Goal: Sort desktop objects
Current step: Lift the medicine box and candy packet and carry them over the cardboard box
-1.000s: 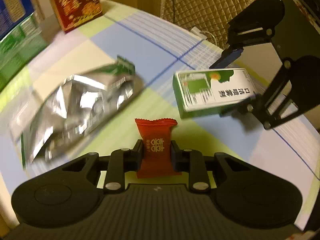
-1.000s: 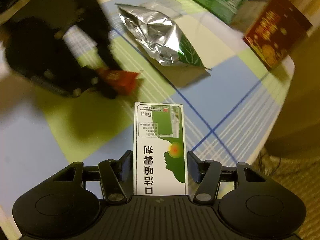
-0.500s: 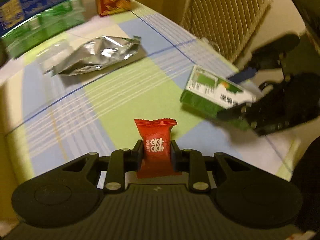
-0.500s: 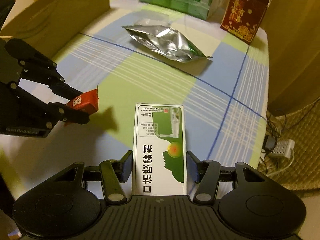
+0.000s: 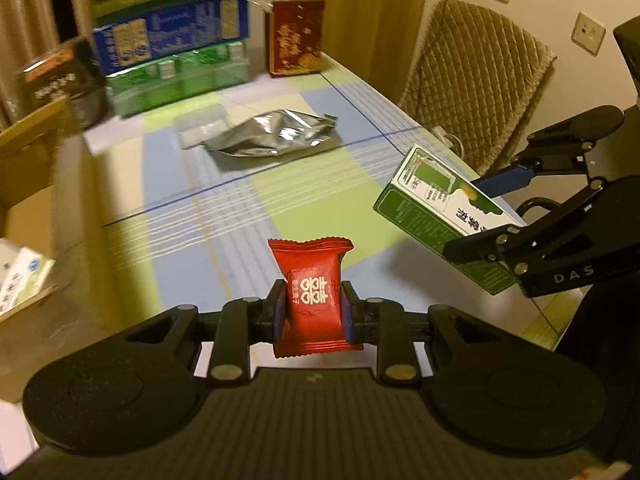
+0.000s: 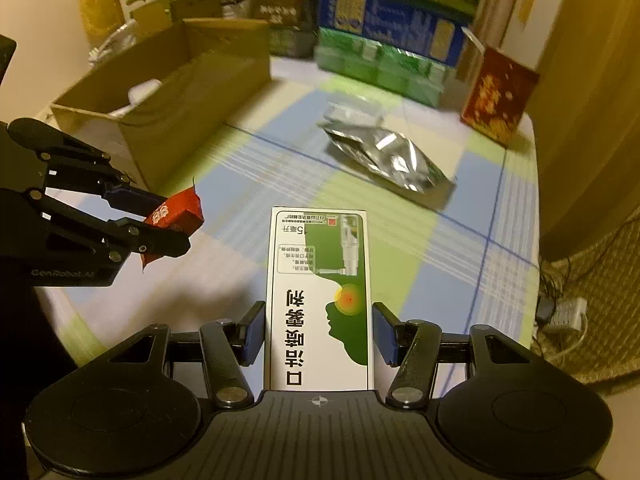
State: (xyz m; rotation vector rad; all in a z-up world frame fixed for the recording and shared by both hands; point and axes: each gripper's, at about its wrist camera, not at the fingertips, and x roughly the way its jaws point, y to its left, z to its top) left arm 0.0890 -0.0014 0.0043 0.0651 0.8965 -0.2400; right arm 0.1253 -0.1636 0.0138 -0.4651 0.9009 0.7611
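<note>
My left gripper (image 5: 313, 307) is shut on a red candy packet (image 5: 310, 276), held above the checked tablecloth (image 5: 248, 200). My right gripper (image 6: 319, 330) is shut on a white and green medicine box (image 6: 318, 280), also lifted off the table. Each view shows the other tool: the right gripper (image 5: 488, 216) with the medicine box (image 5: 436, 212) at the right, the left gripper (image 6: 160, 224) with the candy packet (image 6: 174, 214) at the left. A silver foil pouch (image 5: 276, 138) lies flat further back, the same silver foil pouch (image 6: 388, 160) that shows in the right wrist view.
An open cardboard box (image 6: 168, 92) stands at the table's left side with items inside. Blue and green cartons (image 6: 388, 44) and a red box (image 6: 498, 98) line the far edge. A quilted chair (image 5: 476, 80) stands beyond the right edge, with a power strip (image 6: 568, 312) on the floor.
Both grippers have risen and drawn back from the table, each keeping its object. The foil pouch now appears farther away, and the cardboard box has come into the right wrist view.
</note>
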